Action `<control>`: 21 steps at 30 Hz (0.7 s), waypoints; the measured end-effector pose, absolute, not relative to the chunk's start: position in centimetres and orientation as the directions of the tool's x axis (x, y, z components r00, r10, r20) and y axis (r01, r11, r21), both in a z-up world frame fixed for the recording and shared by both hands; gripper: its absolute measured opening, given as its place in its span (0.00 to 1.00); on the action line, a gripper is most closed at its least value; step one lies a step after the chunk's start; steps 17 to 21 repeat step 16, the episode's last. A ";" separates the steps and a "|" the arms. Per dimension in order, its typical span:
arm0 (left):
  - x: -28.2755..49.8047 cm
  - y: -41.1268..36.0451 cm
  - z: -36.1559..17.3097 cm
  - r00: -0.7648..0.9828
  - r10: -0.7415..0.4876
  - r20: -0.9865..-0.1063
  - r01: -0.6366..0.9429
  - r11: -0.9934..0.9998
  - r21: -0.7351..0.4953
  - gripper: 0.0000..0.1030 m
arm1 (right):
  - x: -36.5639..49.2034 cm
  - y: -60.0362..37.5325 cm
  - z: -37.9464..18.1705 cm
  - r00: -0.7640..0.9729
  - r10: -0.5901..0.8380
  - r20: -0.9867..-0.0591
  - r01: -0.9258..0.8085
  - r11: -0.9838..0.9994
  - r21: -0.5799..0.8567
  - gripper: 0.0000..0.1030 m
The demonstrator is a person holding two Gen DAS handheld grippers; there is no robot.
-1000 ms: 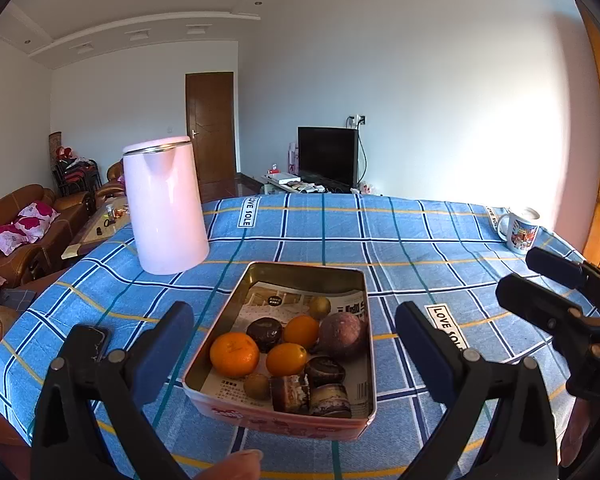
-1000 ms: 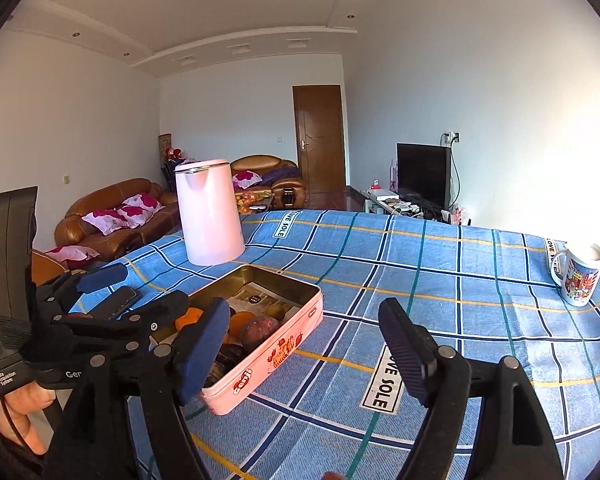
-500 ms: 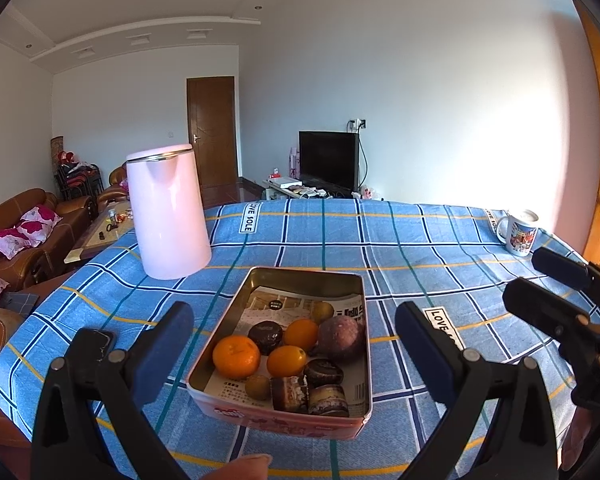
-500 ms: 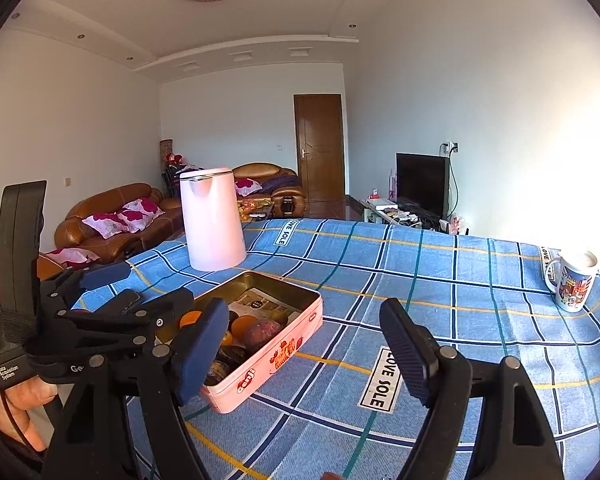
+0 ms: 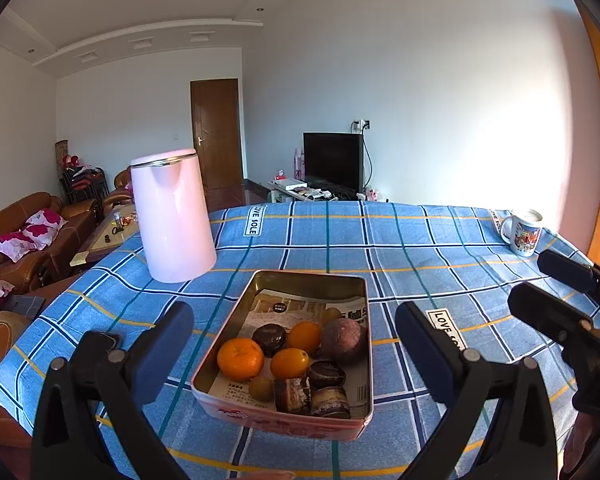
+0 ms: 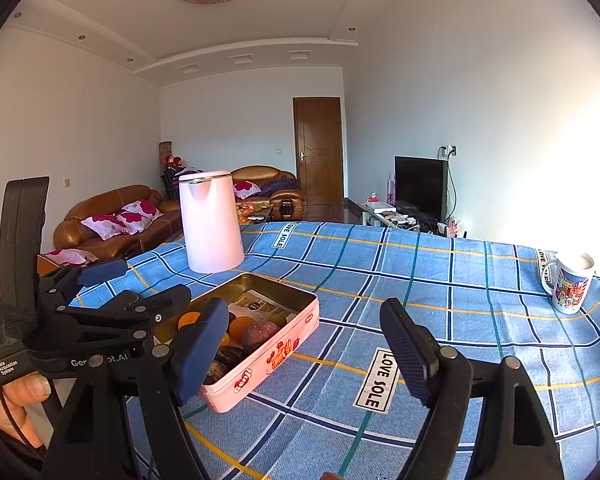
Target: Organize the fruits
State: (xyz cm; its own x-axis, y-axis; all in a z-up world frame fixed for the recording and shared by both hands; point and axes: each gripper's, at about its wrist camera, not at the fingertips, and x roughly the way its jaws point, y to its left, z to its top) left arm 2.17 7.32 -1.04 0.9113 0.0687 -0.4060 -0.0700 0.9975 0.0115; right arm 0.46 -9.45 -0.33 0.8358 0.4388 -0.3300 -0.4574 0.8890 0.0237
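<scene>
A pink rectangular tin [image 5: 300, 426] stands on the blue checked tablecloth and also shows in the right wrist view [image 6: 268, 360]. It holds a mandarin [image 5: 240, 359], two smaller orange fruits [image 5: 289, 363], a purple passion fruit [image 5: 343, 339], small green fruits and several dark wrapped sweets. My left gripper [image 5: 294, 354] is open and empty, just in front of and above the tin. My right gripper [image 6: 302, 354] is open and empty, to the right of the tin over bare cloth. The left gripper also shows in the right wrist view [image 6: 120, 292].
A pink kettle [image 5: 172, 216] stands behind the tin to the left. A printed mug [image 5: 524, 232] stands at the far right table edge. A dark phone [image 5: 100, 338] lies near the left edge. Sofas and a TV are beyond the table.
Both grippers have drawn back and risen slightly; the tin looks a little farther. Nothing was grasped or released.
</scene>
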 end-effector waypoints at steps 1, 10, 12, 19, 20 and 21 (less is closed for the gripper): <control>2.2 7.3 -1.1 0.911 0.070 -0.406 -0.071 0.997 0.013 1.00 | 0.5 -9.5 -0.4 0.835 0.438 -0.331 -0.457 0.889 0.024 0.77; 2.3 7.3 -1.3 0.910 0.064 -0.409 -0.067 0.998 0.008 1.00 | 0.8 -9.9 -1.2 0.832 0.430 -0.351 -0.448 0.893 0.033 0.77; 2.2 7.2 -1.3 0.910 0.061 -0.409 -0.063 0.998 0.008 1.00 | 1.0 -10.2 -1.4 0.832 0.424 -0.357 -0.441 0.897 0.037 0.77; 2.1 7.3 -1.4 0.910 0.055 -0.411 -0.057 0.998 0.008 1.00 | 1.7 -11.5 -2.1 0.840 0.389 -0.379 -0.414 0.910 0.016 0.77; 2.1 7.3 -1.4 0.910 0.055 -0.411 -0.057 0.998 0.008 1.00 | 1.7 -11.5 -2.1 0.840 0.389 -0.379 -0.414 0.910 0.016 0.77; 2.1 7.3 -1.4 0.910 0.055 -0.411 -0.057 0.998 0.008 1.00 | 1.7 -11.5 -2.1 0.840 0.389 -0.379 -0.414 0.910 0.016 0.77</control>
